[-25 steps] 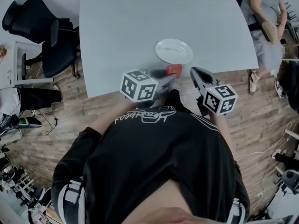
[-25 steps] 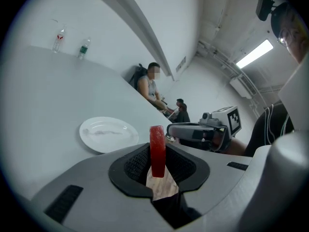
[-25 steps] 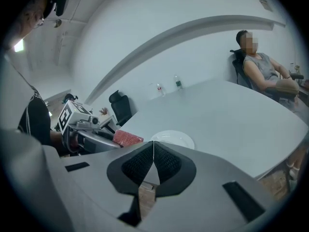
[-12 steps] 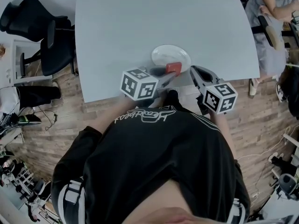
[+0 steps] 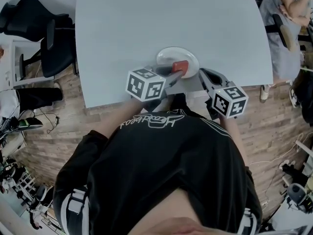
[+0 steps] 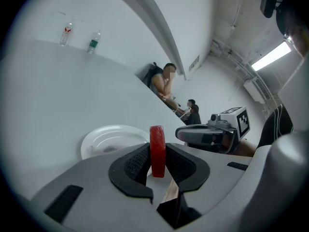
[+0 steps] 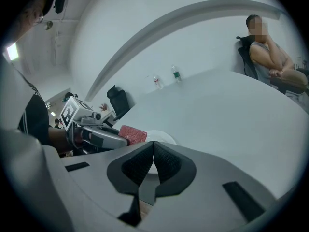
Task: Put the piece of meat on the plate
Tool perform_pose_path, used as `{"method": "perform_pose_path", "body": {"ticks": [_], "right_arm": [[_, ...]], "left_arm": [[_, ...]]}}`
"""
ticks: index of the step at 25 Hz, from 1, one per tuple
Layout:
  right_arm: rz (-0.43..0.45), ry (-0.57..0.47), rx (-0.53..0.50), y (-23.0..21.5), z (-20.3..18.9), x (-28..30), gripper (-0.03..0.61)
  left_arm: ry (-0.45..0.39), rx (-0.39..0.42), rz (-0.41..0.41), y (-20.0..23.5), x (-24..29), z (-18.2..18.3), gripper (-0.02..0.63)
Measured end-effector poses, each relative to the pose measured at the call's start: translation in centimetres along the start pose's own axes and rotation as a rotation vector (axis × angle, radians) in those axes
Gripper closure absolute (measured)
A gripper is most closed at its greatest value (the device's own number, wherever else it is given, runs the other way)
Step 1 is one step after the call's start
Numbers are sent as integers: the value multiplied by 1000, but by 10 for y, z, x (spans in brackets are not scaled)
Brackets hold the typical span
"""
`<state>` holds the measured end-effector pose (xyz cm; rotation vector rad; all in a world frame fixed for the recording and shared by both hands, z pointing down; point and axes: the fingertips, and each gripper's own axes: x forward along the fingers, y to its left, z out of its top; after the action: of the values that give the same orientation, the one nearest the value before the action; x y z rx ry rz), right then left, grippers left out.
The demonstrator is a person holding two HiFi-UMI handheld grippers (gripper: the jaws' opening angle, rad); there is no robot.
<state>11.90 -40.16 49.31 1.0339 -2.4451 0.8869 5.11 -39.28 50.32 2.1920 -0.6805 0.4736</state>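
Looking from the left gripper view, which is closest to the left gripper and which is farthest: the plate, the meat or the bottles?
1. Meat: pinched between the jaws of the left gripper.
2. Plate: just beyond the jaws, to the left.
3. Bottles: far off, upper left; the two are too close to rank.

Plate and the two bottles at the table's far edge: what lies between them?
Nothing: the left gripper view shows only bare table between plate and bottles.
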Motion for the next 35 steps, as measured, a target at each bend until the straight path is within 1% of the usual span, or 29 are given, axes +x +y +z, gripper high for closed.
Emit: {"method": "perform_pose_path", "body": {"ticks": [7, 11, 17, 22, 30, 35], "right_arm": [[14, 22, 9, -13, 0, 5, 569], [20, 27, 12, -18, 3, 10, 569], [20, 26, 23, -27, 6, 13, 569], [28, 31, 36, -30, 4, 17, 569], [34, 31, 49, -35, 1, 22, 569], [38, 36, 51, -30, 0, 23, 569]], "left_arm": [[12, -8, 38, 13, 15, 5, 523], [18, -11, 39, 18, 21, 6, 523], [62, 5, 75, 28, 29, -1, 523], [81, 5, 85, 33, 33, -6, 523], [65, 18, 96, 35, 37, -2, 514], [57, 56, 115, 36, 32, 1, 492]]}}
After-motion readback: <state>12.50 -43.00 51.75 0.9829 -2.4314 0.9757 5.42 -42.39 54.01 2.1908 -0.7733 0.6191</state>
